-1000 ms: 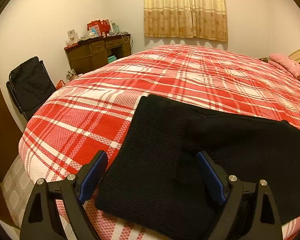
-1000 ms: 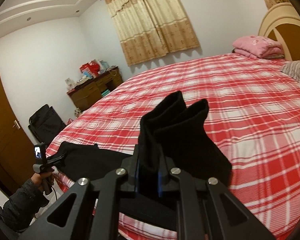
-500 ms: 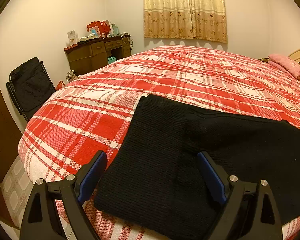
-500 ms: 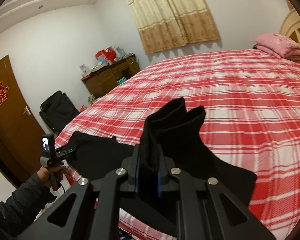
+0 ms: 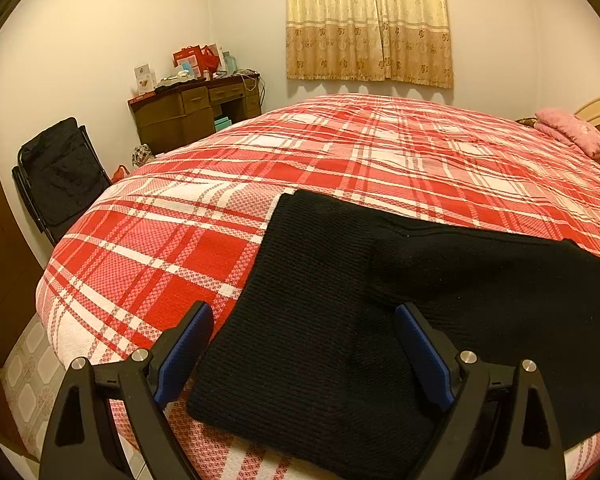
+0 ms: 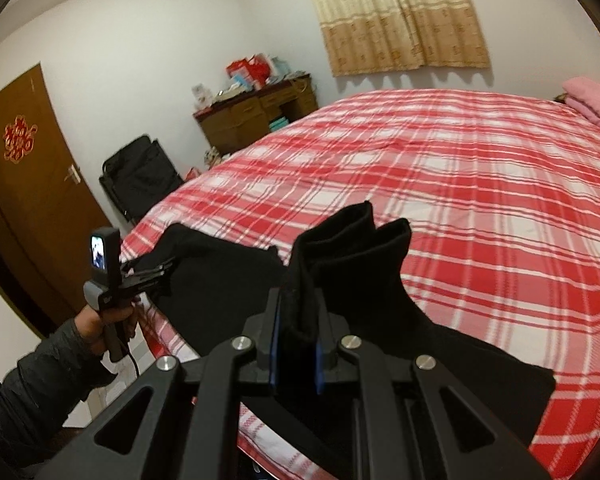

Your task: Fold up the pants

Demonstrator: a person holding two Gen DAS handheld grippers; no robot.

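Red plaid bedding covers the bed [image 5: 380,168] that carries the black pants [image 5: 308,320], spread near its edge. The fold looks about half done: the right claw [image 6: 296,344] is clamped on the bunched cuffs [image 6: 352,236], lifted above the flat part, with laying down and smoothing left. The left claw [image 5: 304,344] gapes wide, straddling the waist end without pinching it; the rest trails off to its right.

Plaid bed [image 5: 340,168], desk [image 5: 196,114], perhaps luggage [image 5: 60,176]
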